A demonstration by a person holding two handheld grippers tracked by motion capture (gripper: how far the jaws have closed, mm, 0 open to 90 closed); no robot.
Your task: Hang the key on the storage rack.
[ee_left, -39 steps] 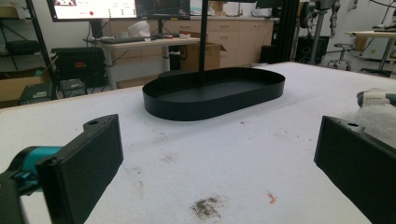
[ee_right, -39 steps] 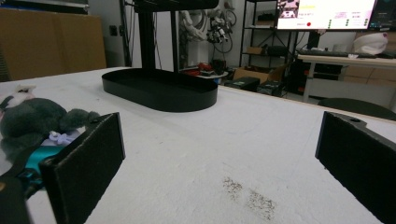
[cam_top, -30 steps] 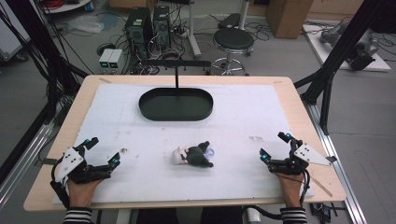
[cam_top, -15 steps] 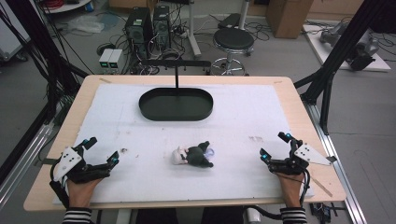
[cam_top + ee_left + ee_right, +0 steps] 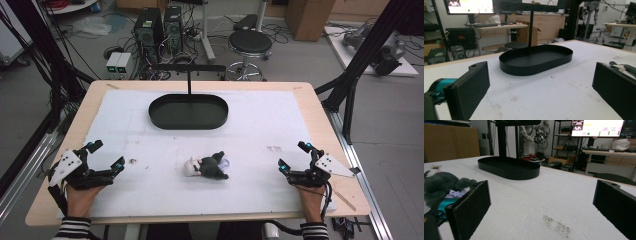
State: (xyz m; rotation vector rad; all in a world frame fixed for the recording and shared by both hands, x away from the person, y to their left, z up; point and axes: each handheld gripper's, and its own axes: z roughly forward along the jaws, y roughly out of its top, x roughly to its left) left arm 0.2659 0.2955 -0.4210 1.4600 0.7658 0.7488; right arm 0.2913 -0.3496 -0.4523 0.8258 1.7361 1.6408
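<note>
Table (image 5: 300, 107), white cover. Black oval tray (image 5: 188, 111) w/ upright post sits far-centre, empty inside. Your left gripper (image 5: 105, 156) rests at near-left edge, jaws wide apart, nothing btwn. Your right gripper (image 5: 293, 156) at near-right edge, jaws also spread, nothing held. Small grey plush (image 5: 212, 165) lies near-centre btwn both grippers, well apart from tray.

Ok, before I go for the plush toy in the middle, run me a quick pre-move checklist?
1. Left gripper open, nothing between the jaws: ok.
2. Right gripper open, nothing between the jaws: ok.
3. Plush toy lying free on the white mat, between the two grippers: ok.
4. Black tray with nothing in it, set beyond the toy: ok.
5. Toy's best grip point: cannot tell, its shape is too small and bunched.
</note>
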